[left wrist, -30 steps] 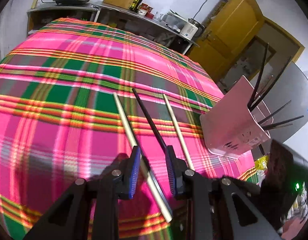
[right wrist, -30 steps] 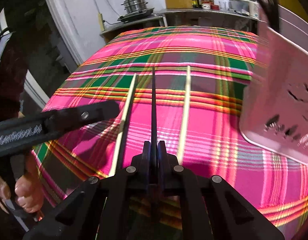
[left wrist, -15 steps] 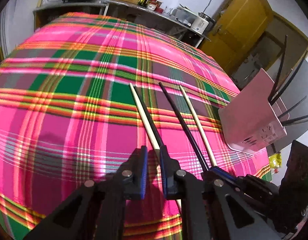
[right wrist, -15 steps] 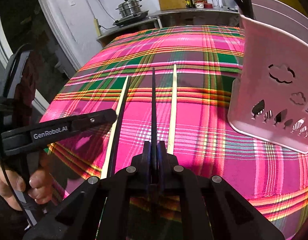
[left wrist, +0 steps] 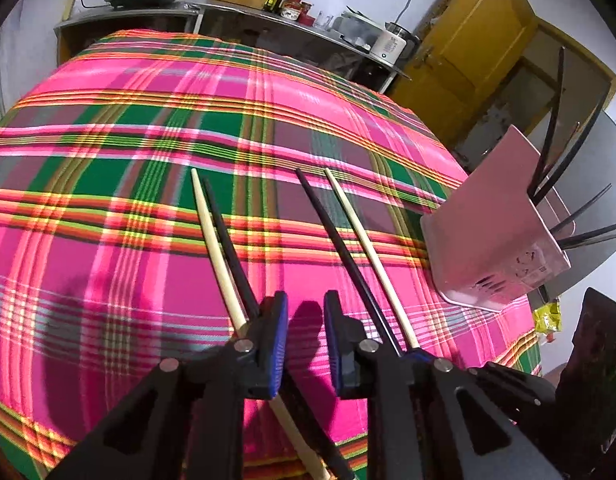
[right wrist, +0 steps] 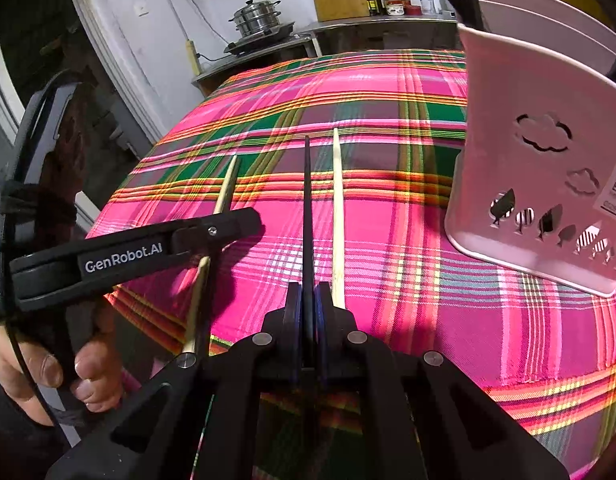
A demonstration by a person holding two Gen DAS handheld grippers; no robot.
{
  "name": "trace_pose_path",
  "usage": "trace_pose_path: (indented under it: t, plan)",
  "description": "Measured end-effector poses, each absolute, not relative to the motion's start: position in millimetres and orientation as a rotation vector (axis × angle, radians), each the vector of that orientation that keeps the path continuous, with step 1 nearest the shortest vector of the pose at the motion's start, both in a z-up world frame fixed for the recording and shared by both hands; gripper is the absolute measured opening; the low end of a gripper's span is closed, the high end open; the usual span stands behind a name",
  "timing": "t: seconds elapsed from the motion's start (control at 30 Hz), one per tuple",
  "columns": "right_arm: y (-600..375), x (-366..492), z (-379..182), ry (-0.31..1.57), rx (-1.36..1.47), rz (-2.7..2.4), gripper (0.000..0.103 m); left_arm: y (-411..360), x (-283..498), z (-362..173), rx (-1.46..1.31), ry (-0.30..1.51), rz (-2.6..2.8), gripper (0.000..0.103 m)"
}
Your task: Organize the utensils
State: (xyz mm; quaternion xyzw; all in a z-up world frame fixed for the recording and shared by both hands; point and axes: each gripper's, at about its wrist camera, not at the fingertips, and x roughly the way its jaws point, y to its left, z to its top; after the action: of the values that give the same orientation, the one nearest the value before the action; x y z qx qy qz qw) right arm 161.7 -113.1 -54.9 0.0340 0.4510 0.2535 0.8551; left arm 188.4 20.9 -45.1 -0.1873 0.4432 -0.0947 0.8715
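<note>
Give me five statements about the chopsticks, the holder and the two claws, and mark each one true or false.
1. The right claw is shut on a black chopstick. True.
2. The left claw grips a pale wooden chopstick. False: its jaws stand open with nothing between them, and that chopstick lies beside it on the tablecloth.
3. The pink utensil holder already has black chopsticks in it. True.
4. The holder lies flat on its side. False: it stands on the cloth.
5. Another pale chopstick lies right of the black one, seen from the right wrist. True.
</note>
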Motion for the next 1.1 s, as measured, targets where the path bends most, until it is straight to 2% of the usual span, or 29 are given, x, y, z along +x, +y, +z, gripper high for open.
trace_pose_path:
  t: [0.1,0.8,1.1]
  plan:
    - [-113.3,161.1,-55.3,0.948,0.073,0.533,0.007,23.7,178.9,-40.8,-0.361,0.897,-0.183,0.029]
    - [-118.0,156.7,-55.8,0.944,0.076,0.541,0.007,71.3,123.9,-35.3,-0.255,0.8,-0.079,0.032]
    - [-115.3,157.7,-55.2,0.945,0.069,0.537,0.007,67.9,136.5,-45.5,-0.264,0.862,-0.077,0.035]
